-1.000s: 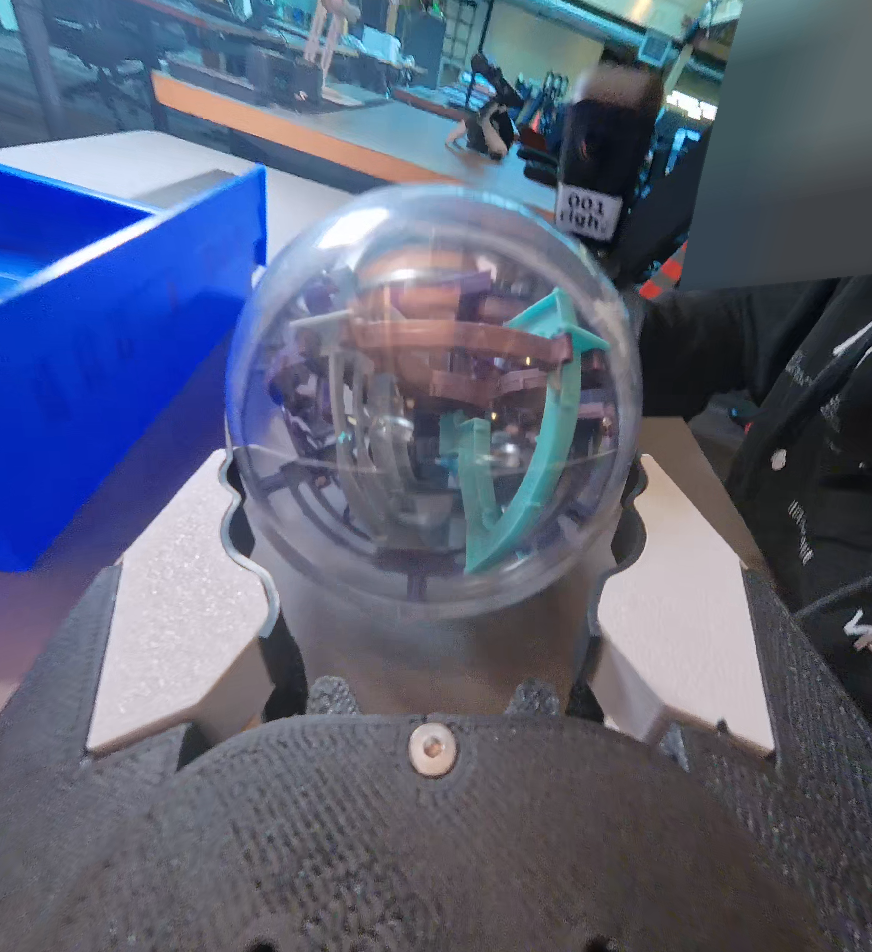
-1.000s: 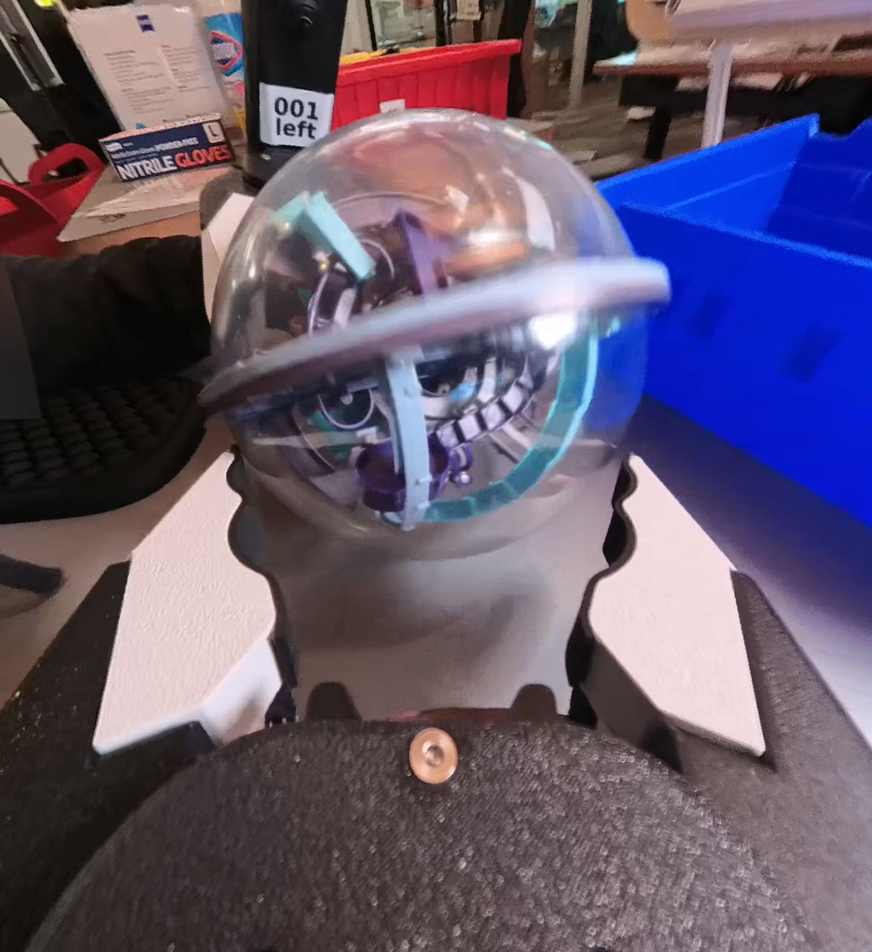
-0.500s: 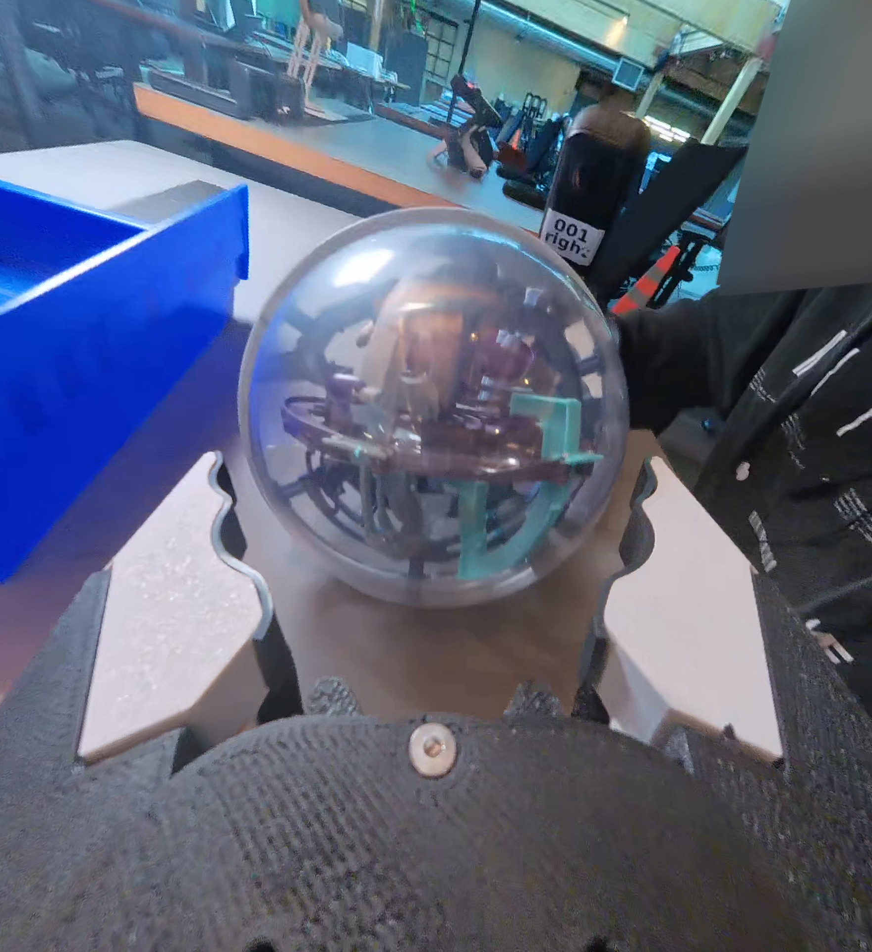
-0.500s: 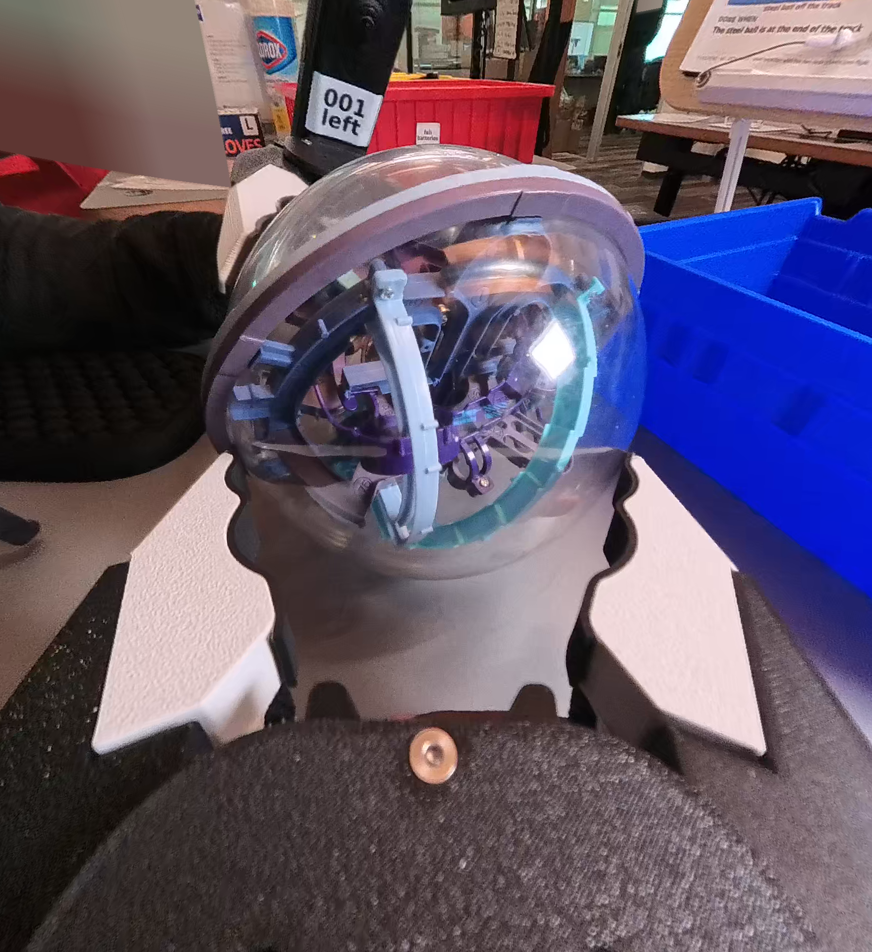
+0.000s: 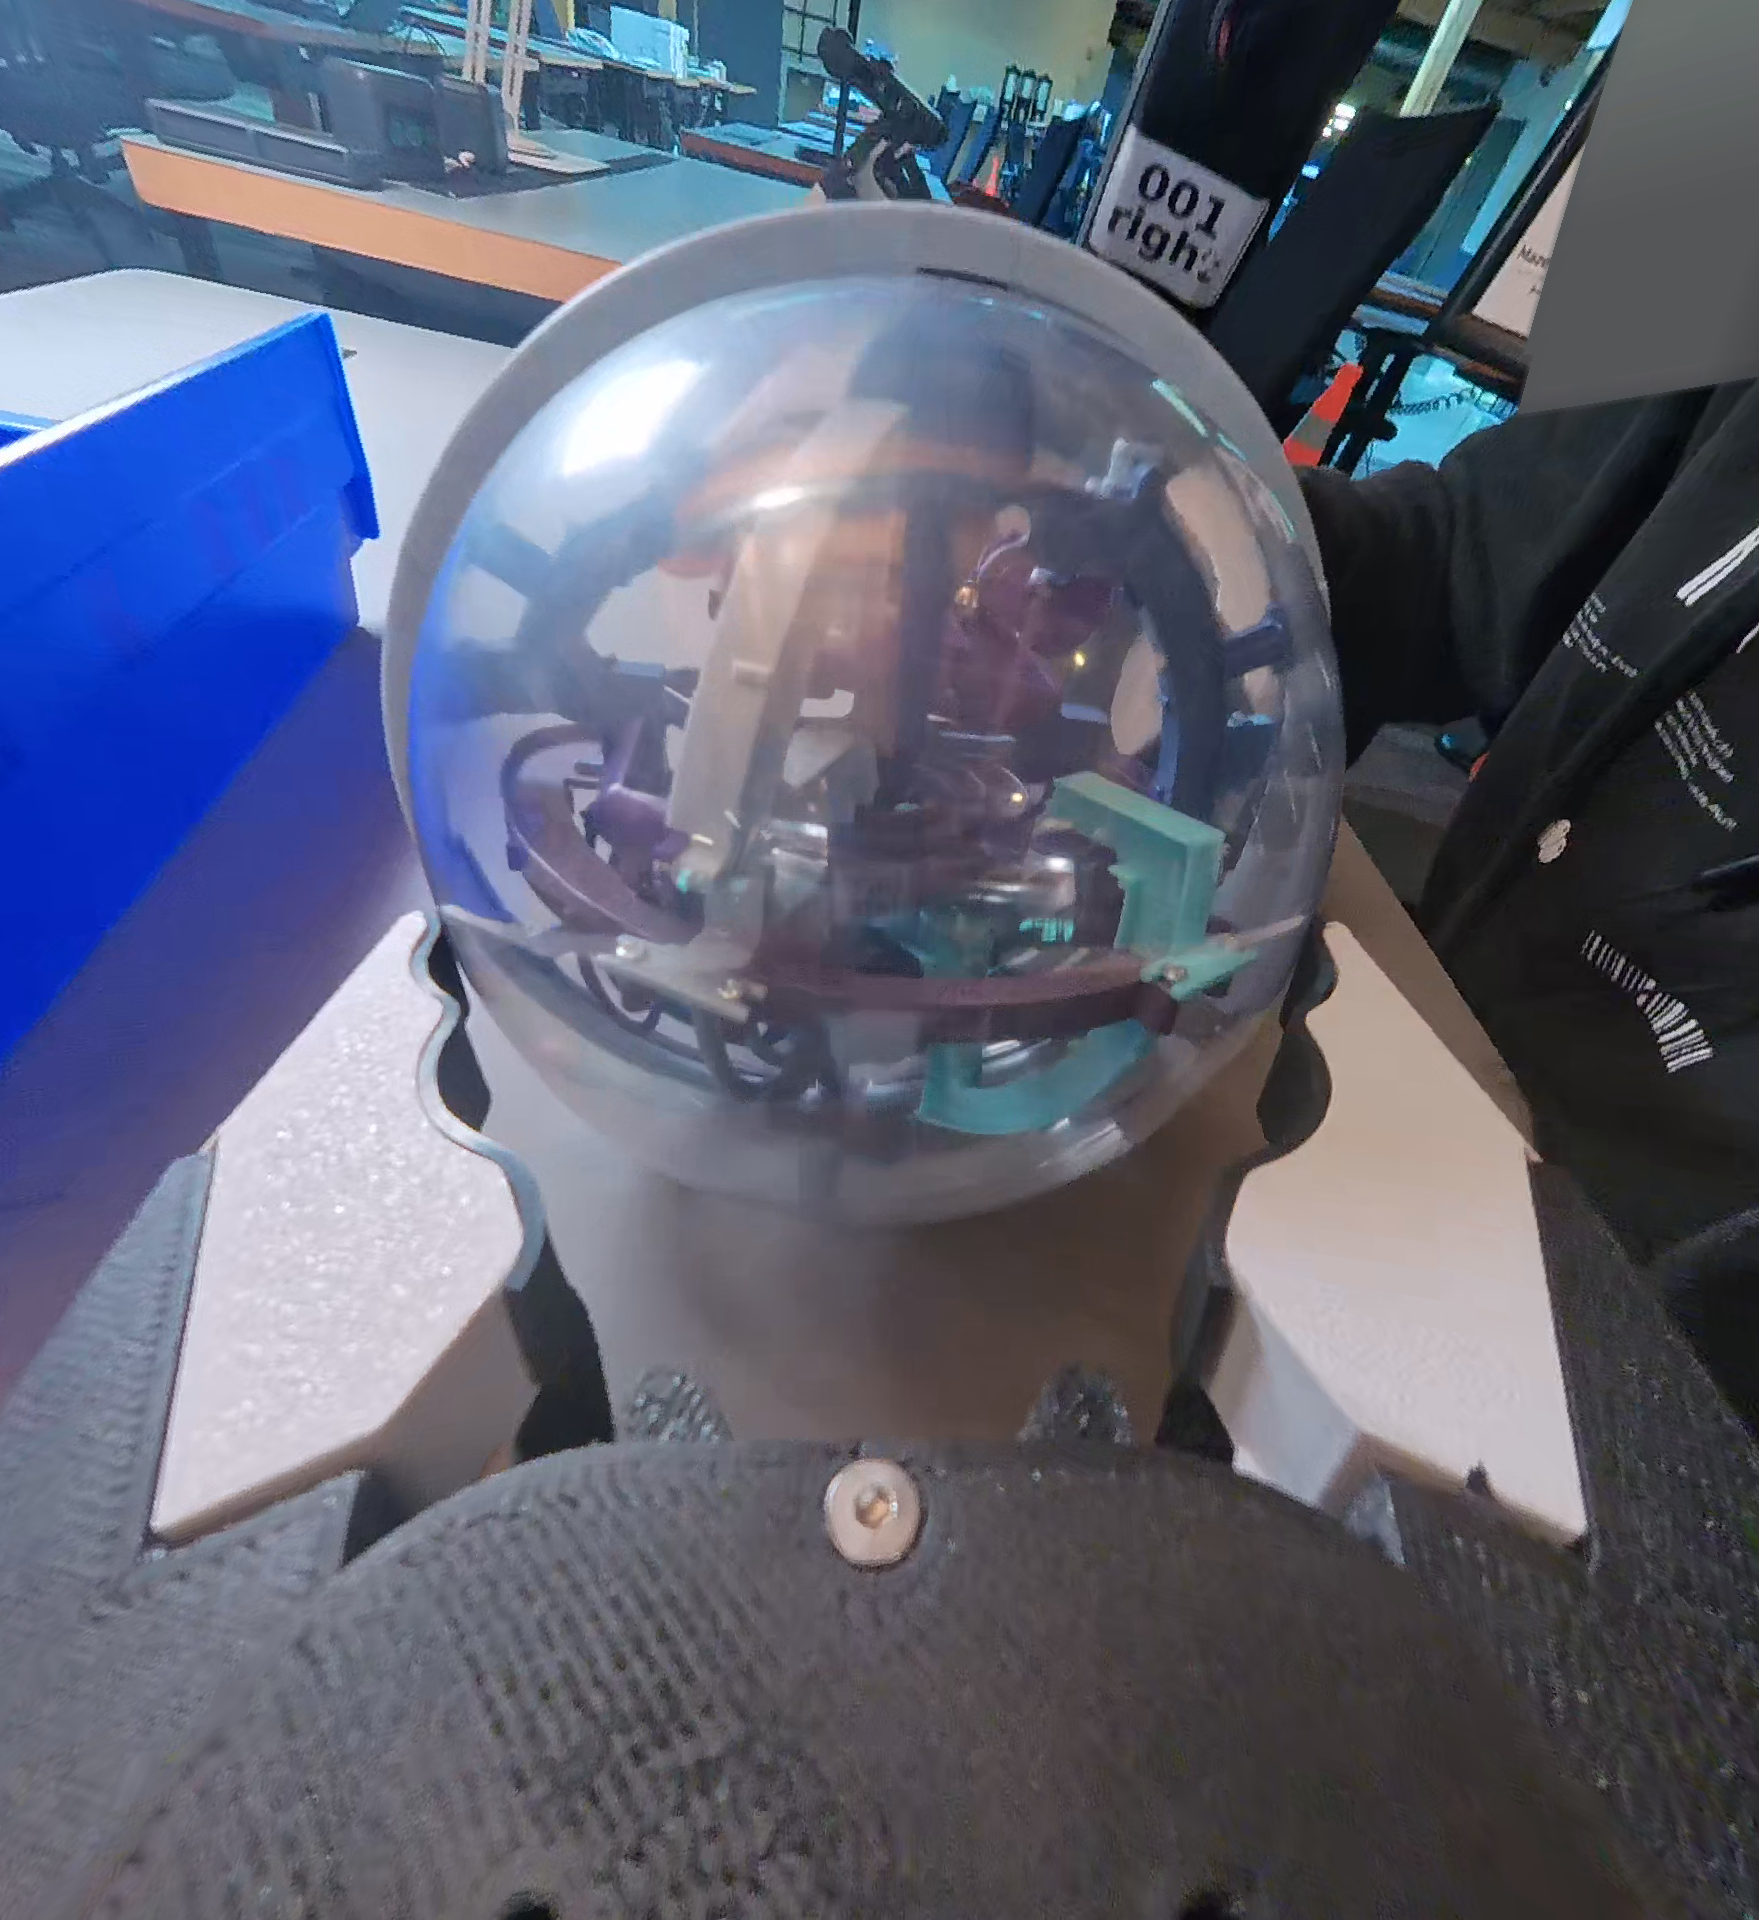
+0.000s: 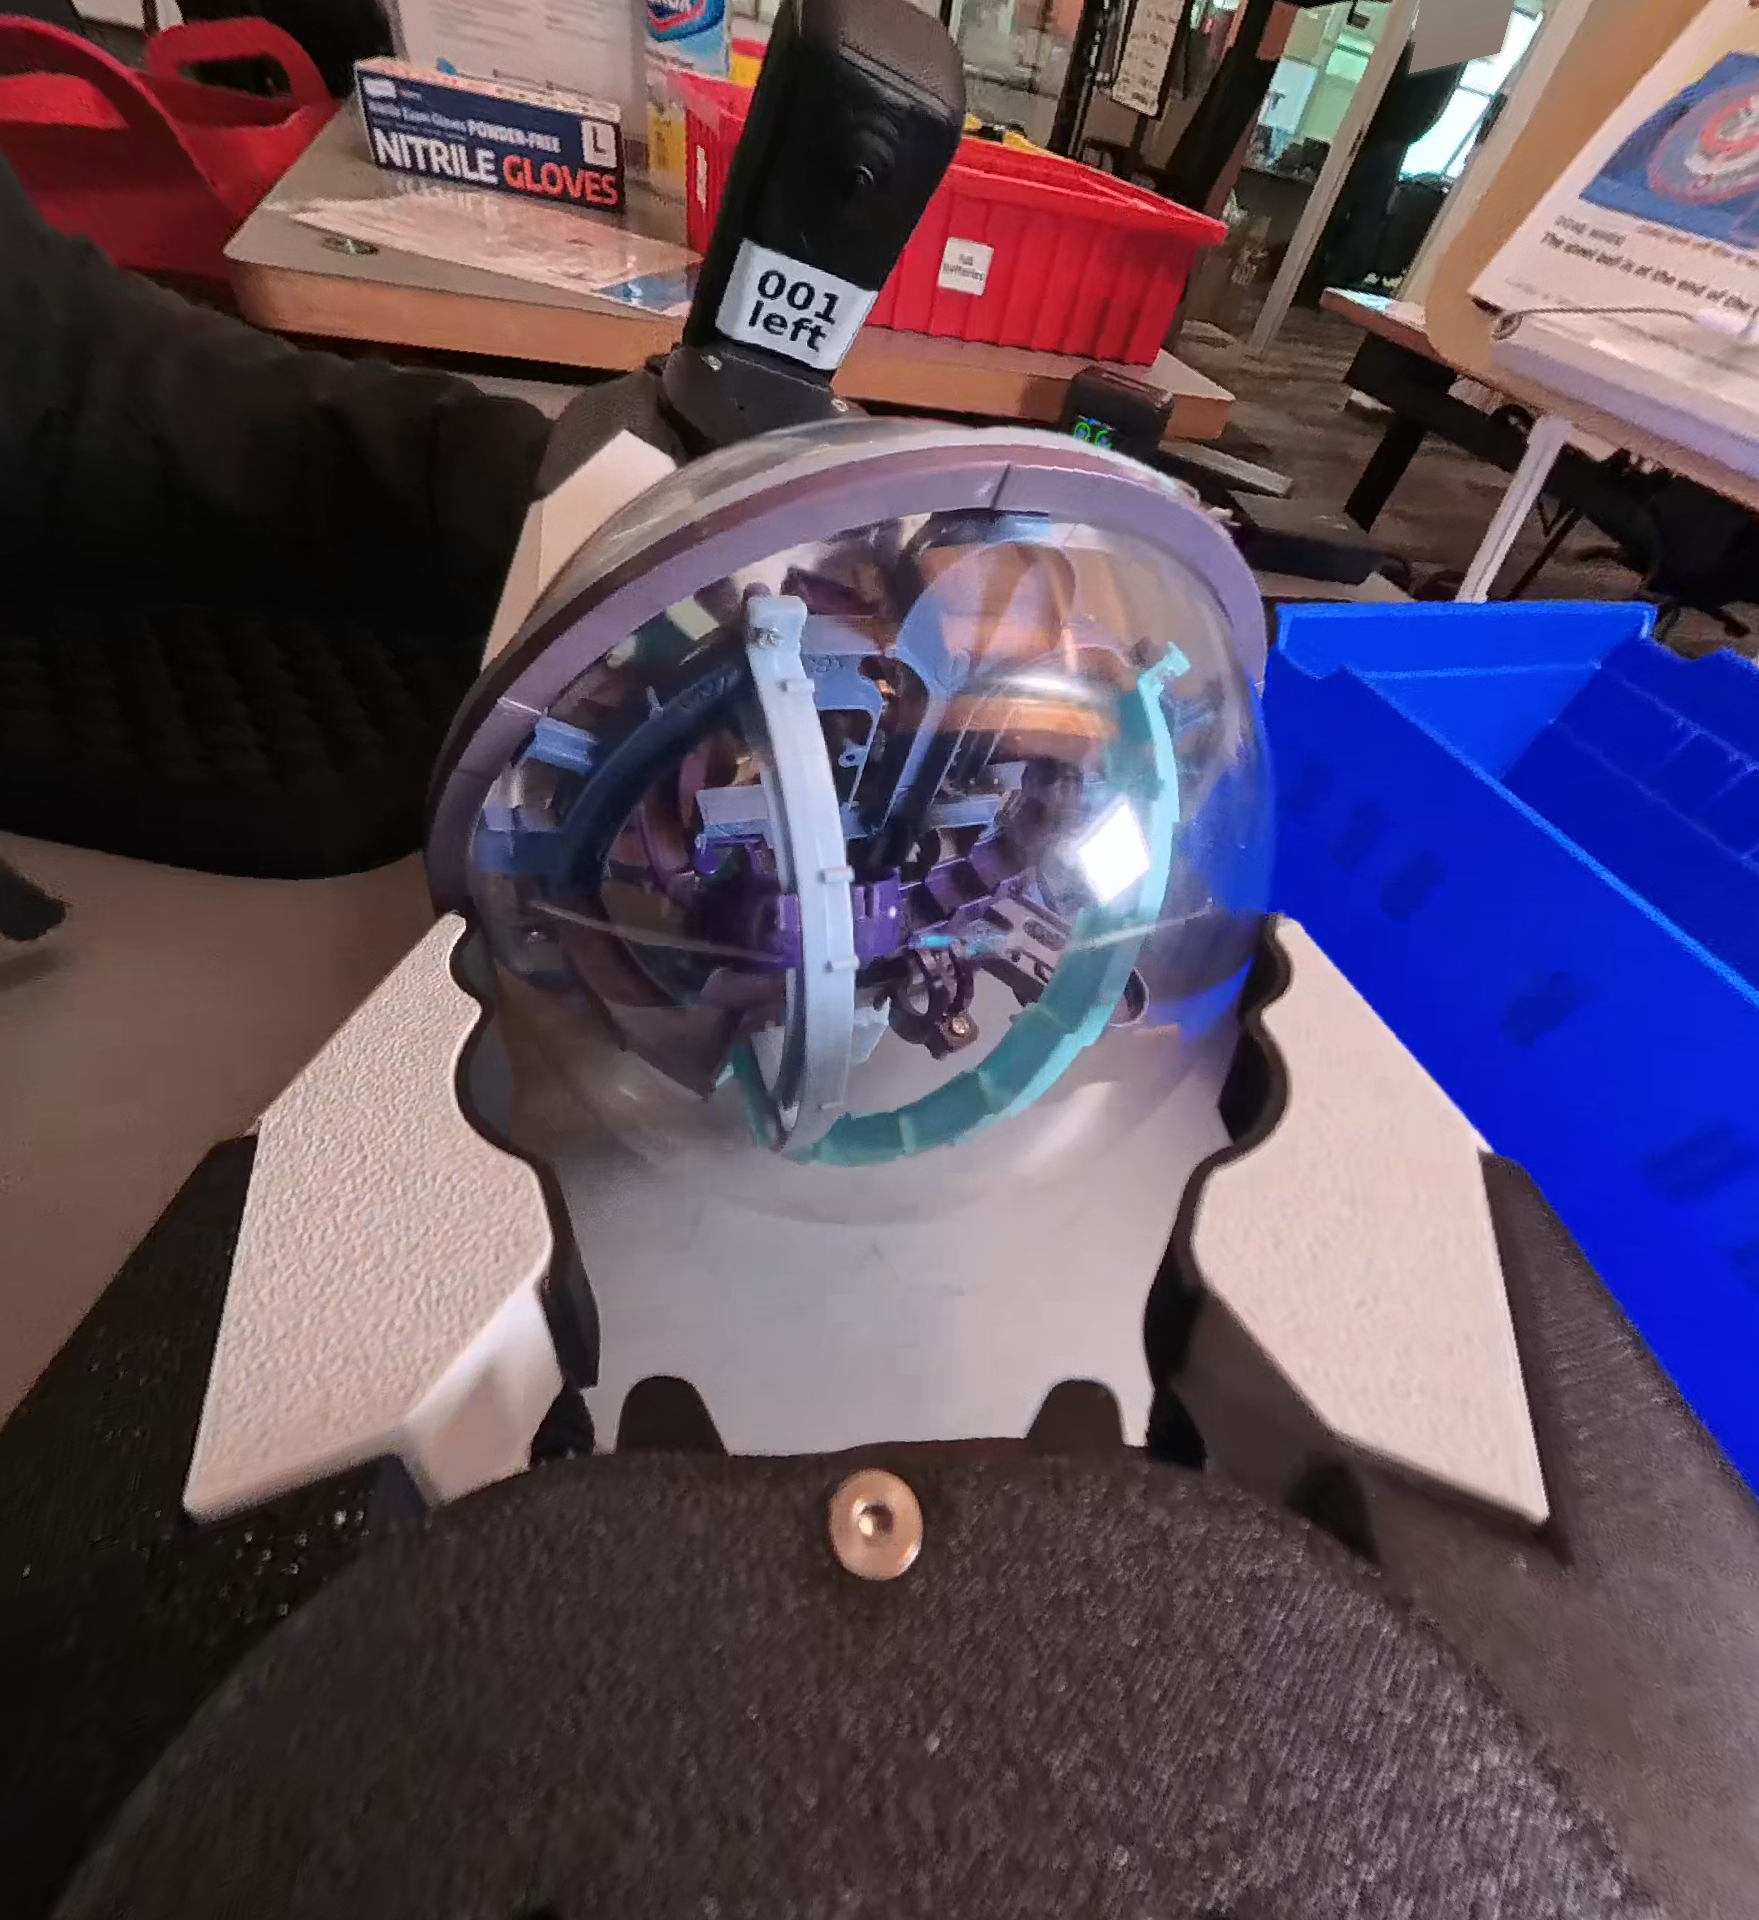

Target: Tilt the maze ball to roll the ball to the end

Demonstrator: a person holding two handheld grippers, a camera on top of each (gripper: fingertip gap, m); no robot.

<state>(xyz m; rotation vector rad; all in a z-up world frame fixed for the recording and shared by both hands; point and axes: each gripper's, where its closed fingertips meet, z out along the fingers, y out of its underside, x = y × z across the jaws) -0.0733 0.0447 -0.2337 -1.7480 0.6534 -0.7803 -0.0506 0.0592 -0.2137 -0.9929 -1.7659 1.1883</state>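
In the left wrist view, the left claw [image 5: 870, 997] had its two white fingers [image 5: 335, 1226] spread wide to either side of the maze ball [image 5: 864, 717], pressed against its lower flanks, so the clear sphere sat clamped between them above the table [image 5: 854, 1309]. Inside the shell lay a tangle of brown, purple, grey and teal tracks; the small steel ball could not be picked out. A grey equator band [image 5: 501, 416] arched over the far top of the sphere. Just left of it stood a blue bin [image 5: 127, 644], and at right a person's dark sleeve [image 5: 1426, 603] reached in behind.

From the opposite side, the right claw [image 6: 859, 997] gripped the same maze ball [image 6: 854, 831], its white fingers [image 6: 376, 1216] likewise set wide and bearing on the sphere's lower sides. Here the grey band [image 6: 750, 520] ran tilted from lower left up over the top. The blue bin [image 6: 1581, 935] lay just right. Beyond the ball rose the black body of the other gripper, and farther back were a red bin [image 6: 1041, 249] and a box of gloves [image 6: 490, 135].
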